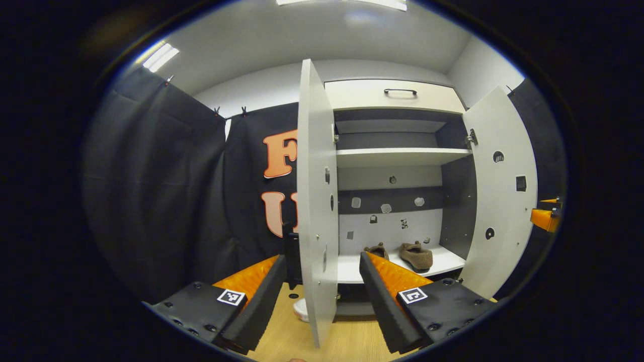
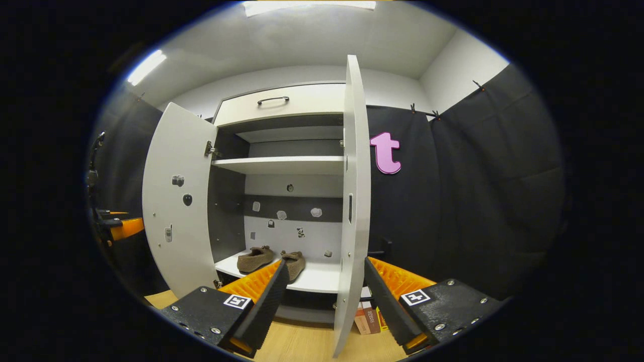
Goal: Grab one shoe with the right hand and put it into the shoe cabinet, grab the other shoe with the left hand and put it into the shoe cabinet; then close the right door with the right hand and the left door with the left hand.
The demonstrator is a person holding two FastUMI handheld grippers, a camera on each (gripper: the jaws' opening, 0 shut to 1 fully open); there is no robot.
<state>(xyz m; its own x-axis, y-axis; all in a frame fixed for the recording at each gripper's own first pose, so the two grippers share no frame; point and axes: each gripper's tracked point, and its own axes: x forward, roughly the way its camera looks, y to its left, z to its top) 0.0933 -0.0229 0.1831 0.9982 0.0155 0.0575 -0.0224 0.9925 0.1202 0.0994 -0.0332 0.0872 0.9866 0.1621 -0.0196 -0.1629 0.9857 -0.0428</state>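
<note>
Both shoes (image 1: 416,255) are already sitting on the bottom shelf (image 1: 448,261) of the cabinet (image 2: 282,166), side by side, toes pointing out; in the right gripper view they're lying at (image 2: 255,259) and just beside. So what's left, I'd judge, is the doors.

The right gripper (image 2: 324,296) is standing w/ fingers wide apart, gripping nothing, and the edge of the right door (image 2: 352,201) is standing between them, seen edge-on. Can't tell if either finger is touching the panel. The left gripper (image 1: 322,296) is doing the same on its side: fingers spread, nothing clamped, the left door (image 1: 316,201) edge running up between them.

Task order says right door first. To do it well: no need to squeeze, just be pushing w/ the outer finger flat against the door's outer face, near the free edge, away from the hinge, and following the arc so the finger isn't sliding off. Easing in at the end so the door isn't bouncing back. Keeping the left gripper back meanwhile, then the same on the left. Shoes look well inside the shelf front, so prob. no fouling.

Room: pale wood floor (image 1: 347,342), black cloth (image 1: 161,191) hanging both sides on clips, white ceiling w/ strip lights. Cabinet is white outside, grey inside, a drawer (image 1: 397,95) w/ dark handle on top, small stickers on the back panel and inside the doors. A few books (image 2: 370,317) are standing on the floor by the right door's foot.
</note>
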